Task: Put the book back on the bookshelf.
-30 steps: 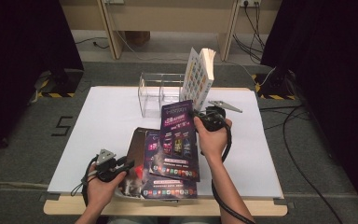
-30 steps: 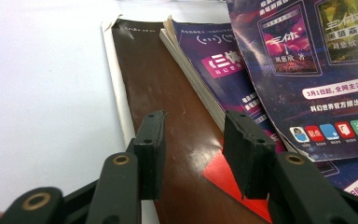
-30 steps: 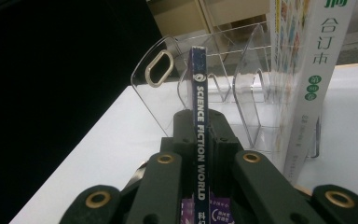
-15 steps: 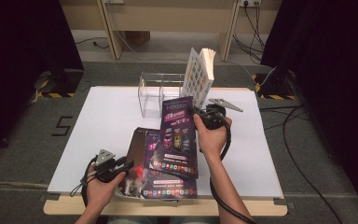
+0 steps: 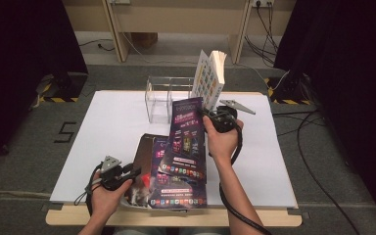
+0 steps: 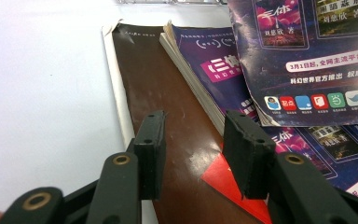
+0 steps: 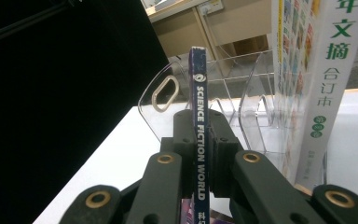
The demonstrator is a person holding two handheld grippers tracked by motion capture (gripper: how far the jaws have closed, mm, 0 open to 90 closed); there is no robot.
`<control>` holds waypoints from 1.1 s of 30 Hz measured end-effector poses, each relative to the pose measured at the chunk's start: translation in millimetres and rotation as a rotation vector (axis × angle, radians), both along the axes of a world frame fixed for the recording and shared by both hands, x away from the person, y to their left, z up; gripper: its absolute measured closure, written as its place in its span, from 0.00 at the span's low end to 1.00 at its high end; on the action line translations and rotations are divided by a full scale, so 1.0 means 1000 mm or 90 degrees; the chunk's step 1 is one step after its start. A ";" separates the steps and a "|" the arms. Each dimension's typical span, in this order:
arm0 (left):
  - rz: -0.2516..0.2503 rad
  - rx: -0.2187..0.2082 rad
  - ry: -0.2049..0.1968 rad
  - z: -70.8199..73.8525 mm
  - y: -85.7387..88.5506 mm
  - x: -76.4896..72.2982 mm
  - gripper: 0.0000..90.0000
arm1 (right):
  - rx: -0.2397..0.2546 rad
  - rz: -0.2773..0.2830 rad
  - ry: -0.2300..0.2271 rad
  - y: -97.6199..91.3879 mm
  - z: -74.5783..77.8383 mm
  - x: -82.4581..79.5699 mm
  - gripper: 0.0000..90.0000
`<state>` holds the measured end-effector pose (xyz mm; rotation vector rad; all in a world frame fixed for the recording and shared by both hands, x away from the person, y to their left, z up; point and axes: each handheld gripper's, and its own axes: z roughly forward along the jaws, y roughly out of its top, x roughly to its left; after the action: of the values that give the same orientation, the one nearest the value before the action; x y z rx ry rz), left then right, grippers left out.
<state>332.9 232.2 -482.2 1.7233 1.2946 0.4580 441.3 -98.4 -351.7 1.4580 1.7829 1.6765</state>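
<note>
The spine of the magazine point(image 7: 199, 140) clamped upright reads "SCIENCE FICTION WORLD", white on dark blue. Just right of that magazine, the thick white book point(image 7: 326, 88) standing in the clear rack carries green Chinese characters "年文摘", with "合订本" below them. Left of the magazine, on the grey floor beside the table, a black "5" point(image 5: 66, 132) is marked.

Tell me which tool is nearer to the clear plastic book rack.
Right. The right tool holds a purple magazine upright just in front of the clear rack. The left tool sits at the table's near edge, over the brown book.
</note>
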 end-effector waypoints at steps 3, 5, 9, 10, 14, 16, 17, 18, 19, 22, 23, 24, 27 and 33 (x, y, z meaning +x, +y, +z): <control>0.001 -0.001 0.000 0.000 0.000 0.000 0.65 | 0.002 -0.002 -0.003 0.000 0.001 0.001 0.94; 0.002 -0.002 -0.001 0.000 0.000 0.000 0.65 | 0.006 -0.002 -0.005 0.000 0.002 0.001 0.94; 0.000 -0.003 -0.003 0.000 0.000 0.000 0.65 | 0.007 -0.003 -0.010 0.000 0.005 0.001 0.94; 0.000 -0.003 -0.003 0.000 0.000 0.000 0.65 | 0.009 -0.003 -0.009 0.000 0.005 0.001 0.94; 0.000 -0.007 -0.005 0.000 -0.001 -0.001 0.65 | 0.011 -0.005 -0.012 0.001 0.008 0.001 0.94; -0.004 -0.003 -0.006 0.000 0.000 0.000 0.65 | 0.009 -0.003 -0.014 0.002 0.009 0.001 0.94; -0.005 -0.005 -0.006 0.000 -0.001 0.001 0.65 | 0.007 -0.002 -0.016 0.003 0.010 0.001 0.94; -0.004 -0.005 -0.004 0.000 0.000 0.002 0.65 | 0.008 -0.001 -0.017 0.004 0.011 0.001 0.94; -0.002 -0.005 -0.004 -0.001 0.001 0.002 0.65 | 0.007 0.001 -0.018 0.004 0.012 0.002 0.94; 0.007 -0.007 -0.002 -0.002 0.003 0.002 0.65 | 0.010 0.006 -0.023 0.006 0.015 0.006 0.94; 0.008 -0.008 -0.003 -0.001 0.004 0.001 0.65 | 0.010 0.006 -0.023 0.006 0.015 0.006 0.94; 0.009 -0.009 -0.004 -0.001 0.004 0.000 0.65 | 0.009 0.007 -0.025 0.007 0.017 0.007 0.94; 0.013 -0.011 -0.006 0.001 0.005 -0.001 0.65 | 0.011 0.003 -0.033 0.007 0.021 0.008 0.94; 0.014 -0.015 -0.008 0.001 0.005 0.000 0.66 | 0.016 -0.007 -0.039 0.004 0.026 0.009 0.94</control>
<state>332.5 237.5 -481.2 1.6850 1.3061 0.4635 450.4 -94.0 -325.6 1.4083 1.7240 1.7259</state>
